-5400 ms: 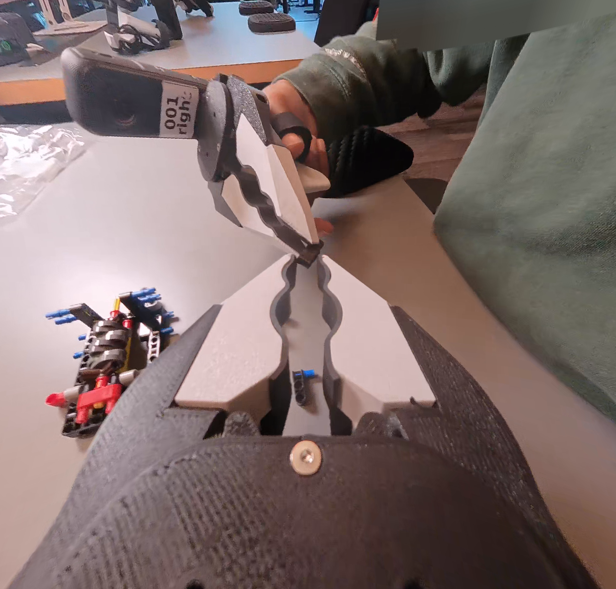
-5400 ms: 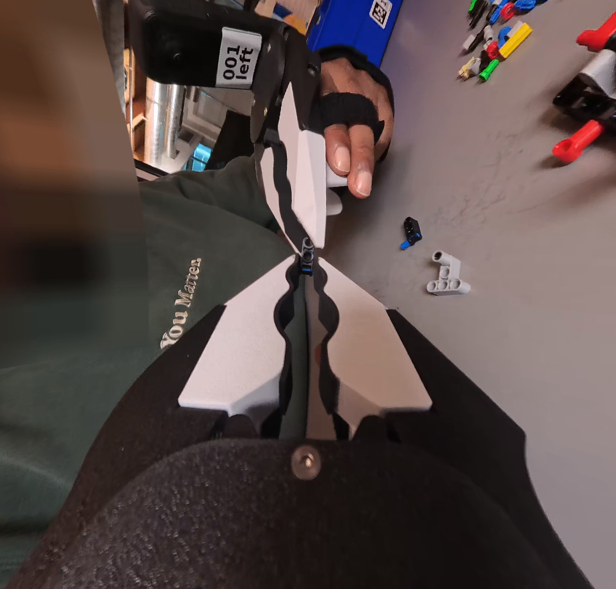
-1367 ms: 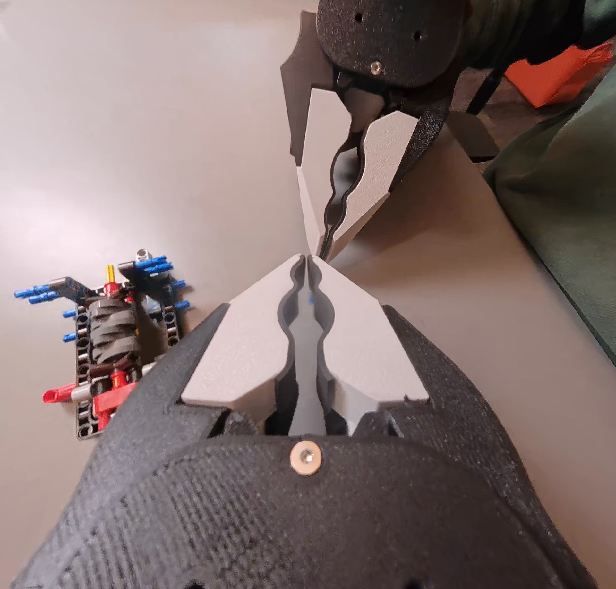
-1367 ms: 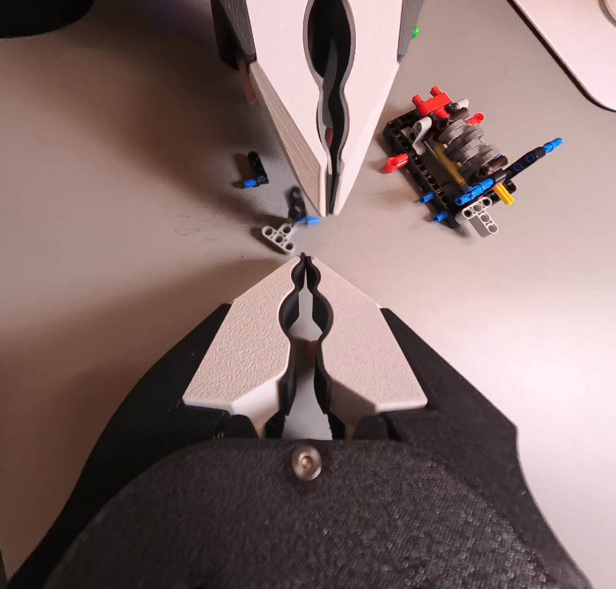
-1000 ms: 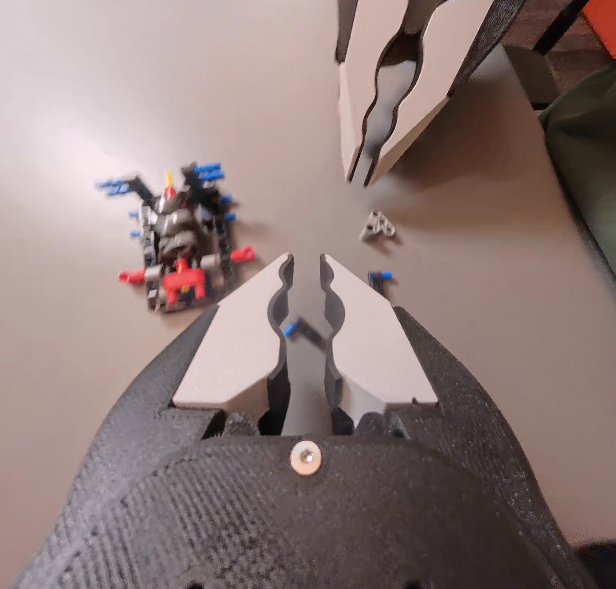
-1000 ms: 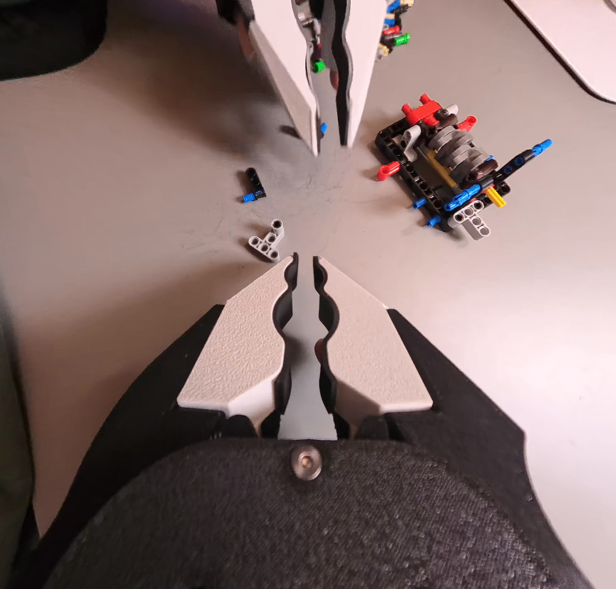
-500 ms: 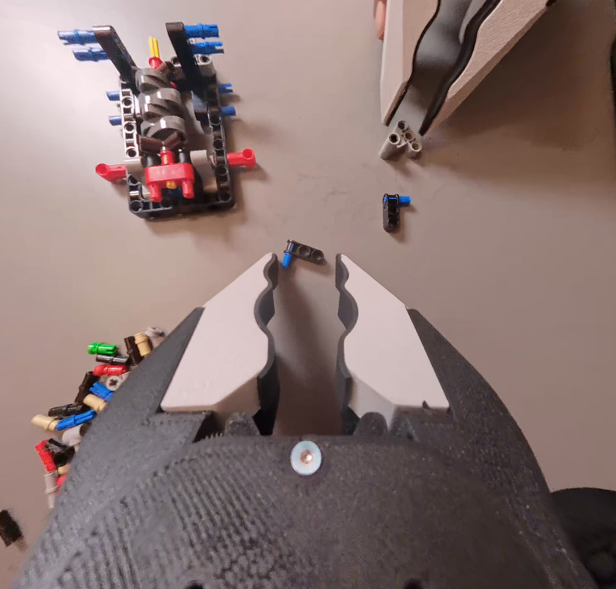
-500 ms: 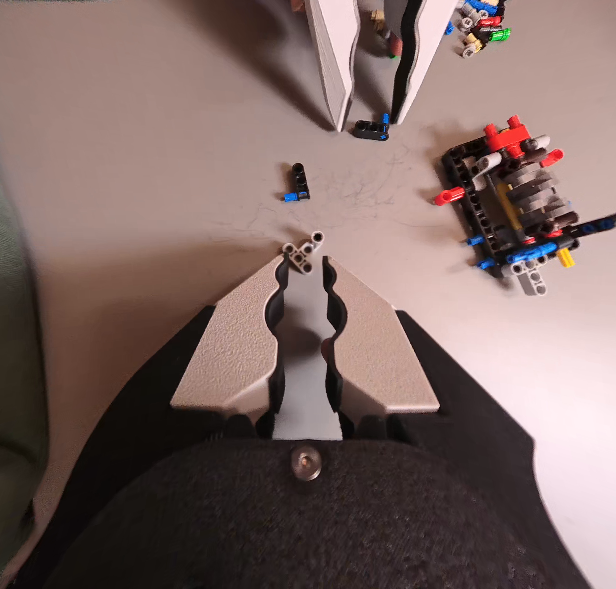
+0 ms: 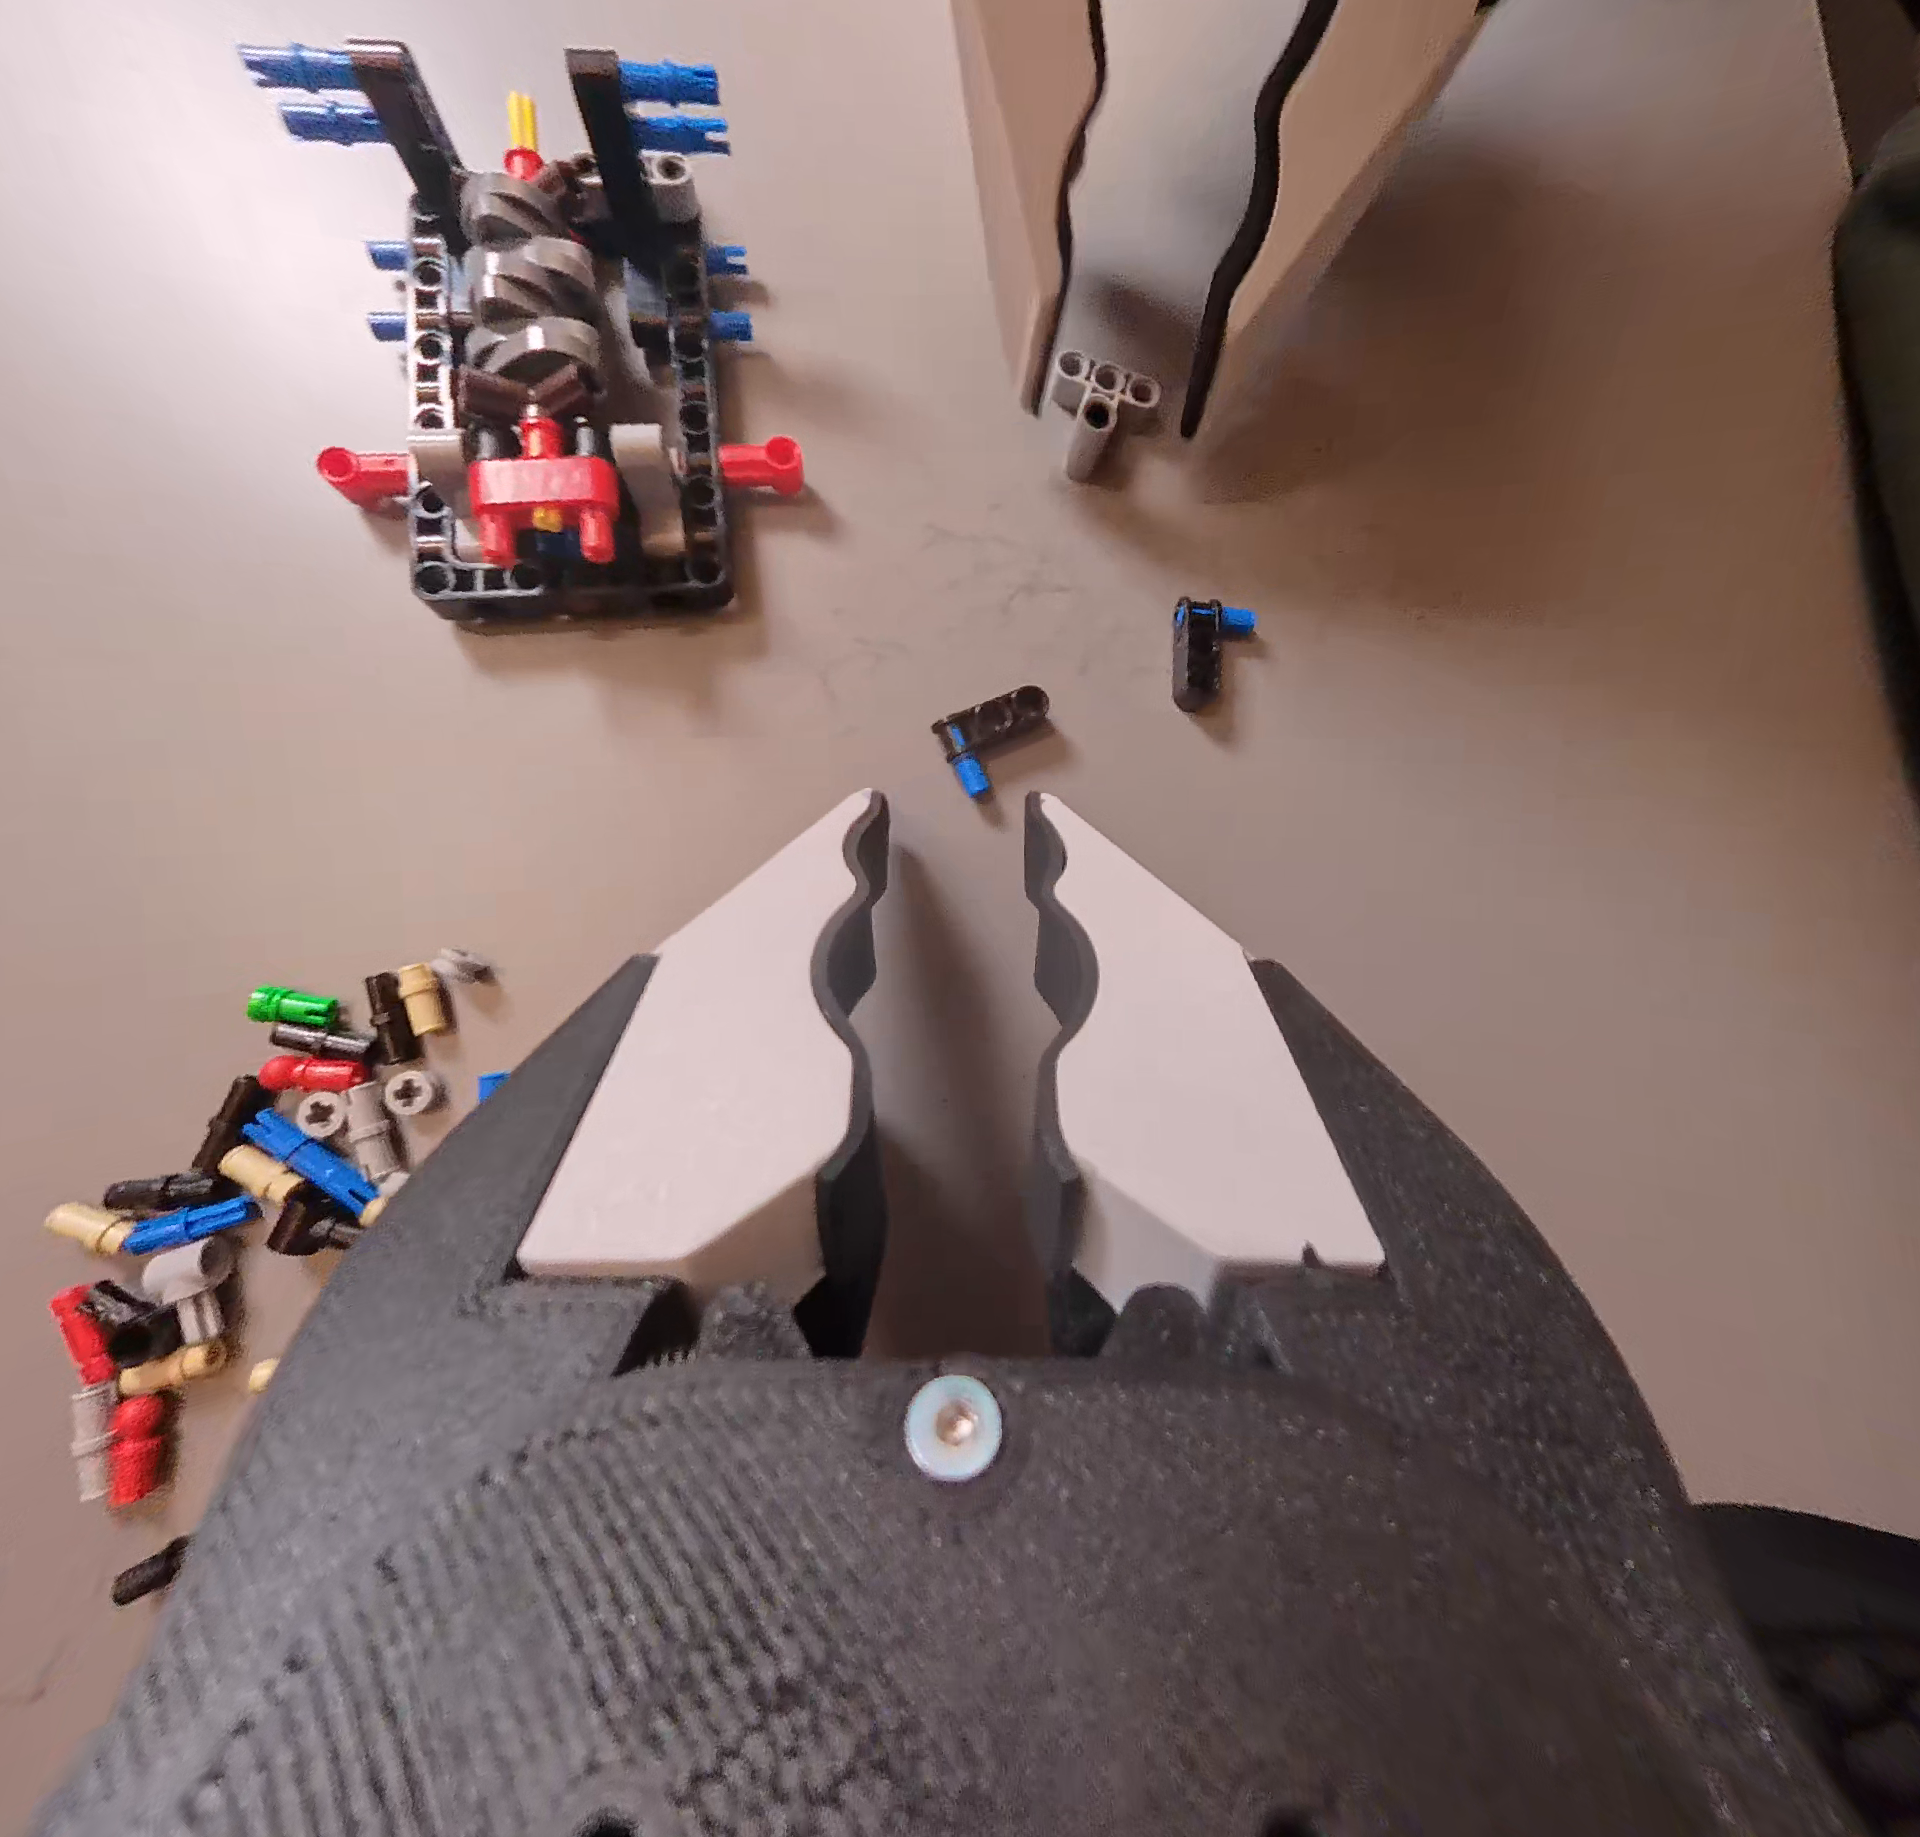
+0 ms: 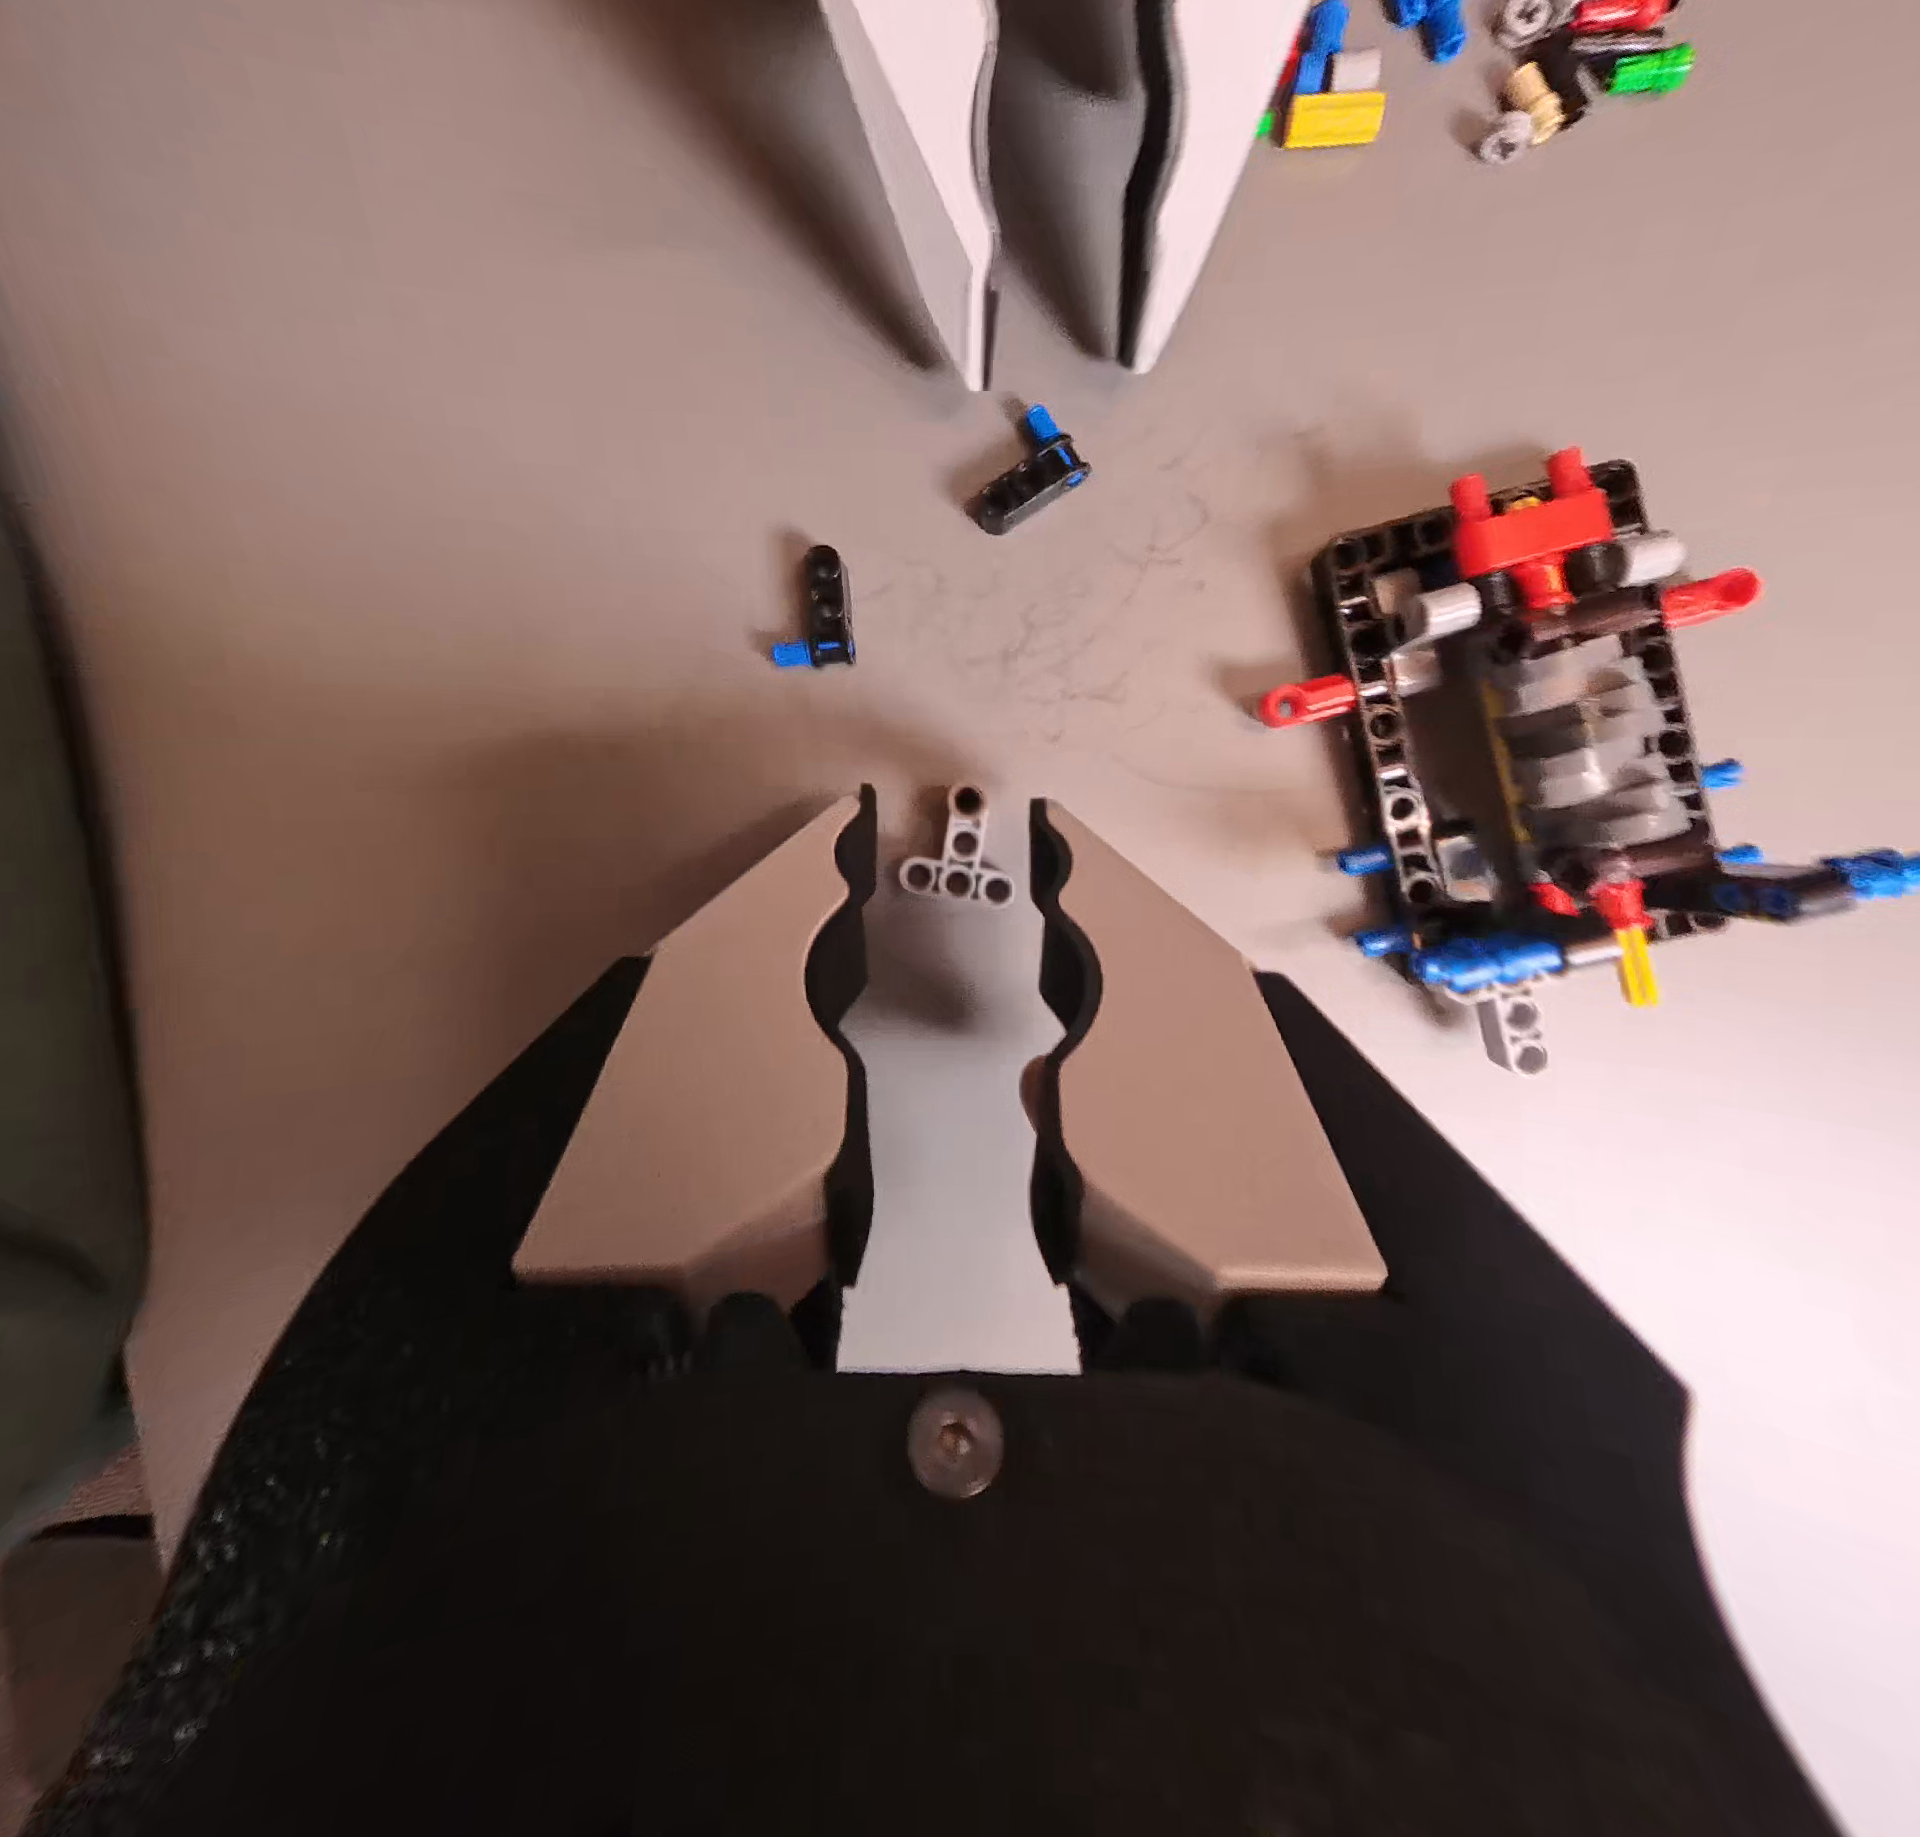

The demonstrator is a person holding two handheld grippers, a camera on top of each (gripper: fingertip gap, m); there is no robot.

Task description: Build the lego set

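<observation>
engine block [image 9: 561, 353] looks part-built, loose pins [image 9: 229, 1164] unused; right gripper [image 10: 951, 811] open astride grey t-piece [image 10: 958, 868], no grip yet, left gripper [image 9: 956, 811] open & empty nr black liftarm [image 9: 992, 722].

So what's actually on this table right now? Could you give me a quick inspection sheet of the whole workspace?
Surface: plain grey tabletop, faintly scuffed in the middle.
Job's things: part-built lego frame; grey T-shaped piece; two black beams with blue pins.
Clutter: pile of loose pins and connectors.
Grippers: left hand-held gripper open, empty, just short of a black beam; right hand-held gripper open, fingers either side of the T-shaped piece.
Cables: nothing seen.
Surroundings: dark green fabric at the table edge.
</observation>
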